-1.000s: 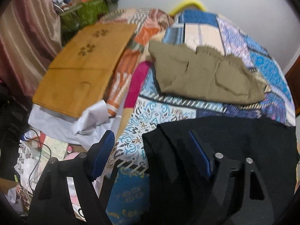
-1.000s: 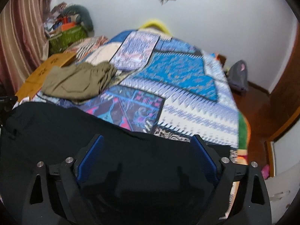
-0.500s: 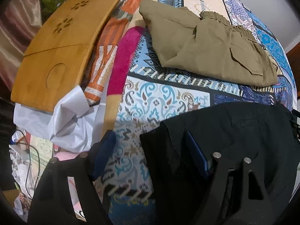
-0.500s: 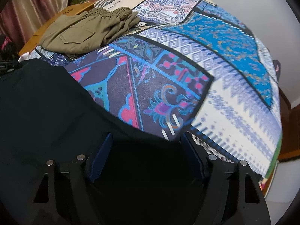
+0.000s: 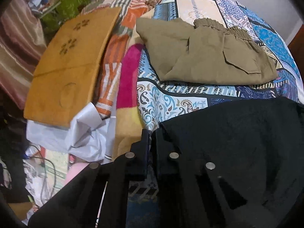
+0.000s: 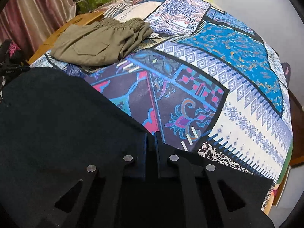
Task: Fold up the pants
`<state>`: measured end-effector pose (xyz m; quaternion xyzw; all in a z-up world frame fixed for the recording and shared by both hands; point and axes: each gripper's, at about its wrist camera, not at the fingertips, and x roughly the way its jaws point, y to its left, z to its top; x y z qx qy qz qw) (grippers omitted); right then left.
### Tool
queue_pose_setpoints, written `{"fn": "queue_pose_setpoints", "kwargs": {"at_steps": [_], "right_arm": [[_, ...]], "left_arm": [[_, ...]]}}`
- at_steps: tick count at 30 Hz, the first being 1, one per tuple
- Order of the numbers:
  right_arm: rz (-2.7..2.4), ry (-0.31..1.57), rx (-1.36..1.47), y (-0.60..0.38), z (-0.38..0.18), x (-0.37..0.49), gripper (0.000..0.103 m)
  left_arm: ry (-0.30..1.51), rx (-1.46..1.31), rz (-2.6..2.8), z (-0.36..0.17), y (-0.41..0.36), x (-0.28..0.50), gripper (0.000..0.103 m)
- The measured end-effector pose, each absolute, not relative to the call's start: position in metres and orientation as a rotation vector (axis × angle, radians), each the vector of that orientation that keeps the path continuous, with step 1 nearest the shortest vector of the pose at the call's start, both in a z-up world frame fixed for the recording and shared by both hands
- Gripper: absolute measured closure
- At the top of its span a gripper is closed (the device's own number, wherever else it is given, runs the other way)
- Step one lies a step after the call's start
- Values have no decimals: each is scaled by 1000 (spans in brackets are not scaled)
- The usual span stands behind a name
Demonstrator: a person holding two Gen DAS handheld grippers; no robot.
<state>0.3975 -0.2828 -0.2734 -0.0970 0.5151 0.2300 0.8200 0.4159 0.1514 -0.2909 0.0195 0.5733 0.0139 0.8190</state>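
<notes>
Black pants [image 5: 237,133] lie flat on the patchwork bedspread [image 5: 167,102] at the near edge. My left gripper [image 5: 151,133] has its jaws closing tight on the left corner of the black pants, with fabric pinched between the pads. In the right wrist view the black pants [image 6: 57,123] fill the lower left. My right gripper [image 6: 151,135] is closing on their edge, and only a thin dark strip of cloth shows between its fingers. Both point steeply down at the bed.
Folded khaki pants [image 5: 205,57] rest further back on the bed and show as khaki pants [image 6: 95,45] at upper left. A wooden board [image 5: 66,66], white plastic sheet [image 5: 79,133] and clutter crowd the left side. The bedspread [image 6: 237,95] runs right to the bed's edge.
Both grippers went from wide open to closed on the edge of the black pants, after dropping lower toward the bed.
</notes>
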Motion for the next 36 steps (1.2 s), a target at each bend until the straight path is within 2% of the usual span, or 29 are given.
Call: {"fn": "queue_pose_setpoints", "kwargs": {"at_steps": [5,8,10,13,16,18,20,21,22,23,25,27,28,30,36], "right_arm": [[496,1097,-213,-285,-268,395,96],[492,1098,-222,-286,-269,392,96],[490,1098,-222,-284,-269,393,96],[491,1099,-228,-284,-270,393,96],[491,1126,-257,-282,-276,393,90],[489,1148,-279,-282,-284,395,71],[493,1144,-274,-283,-287,397,66],[497,1148,-258,-285,-288,399,66],[497,1150,-248,-286,-289,400,66],[498,1152,-235,-287,-289,402,66],[513,1143,-227,-287,-289,400,71],[523,1138,-223,-286,-288,400,89],[528,1133,-216,-285,-287,400,93],[517,1084,-204,-287,-279,396,97],[444,945,-174,-296,-243,394,97]], "left_arm": [[1224,15,86,-281,158,419,93],[1197,-34,56,-274,158,415,85],[1194,-49,37,-274,155,414,69],[1228,-21,26,-285,148,418,56],[1307,-26,17,-308,147,424,54],[1319,-57,8,-318,149,427,54],[1319,-85,-7,-320,152,429,55],[1320,-112,-12,-321,154,430,59],[1322,-140,-25,-322,156,432,70],[1328,-163,-46,-323,156,433,77],[1321,-139,-39,-321,150,434,88],[1294,-60,-14,-316,139,433,94],[1272,-27,-2,-312,134,433,95],[1211,37,24,-303,125,430,95],[1058,85,56,-253,117,437,95]]}}
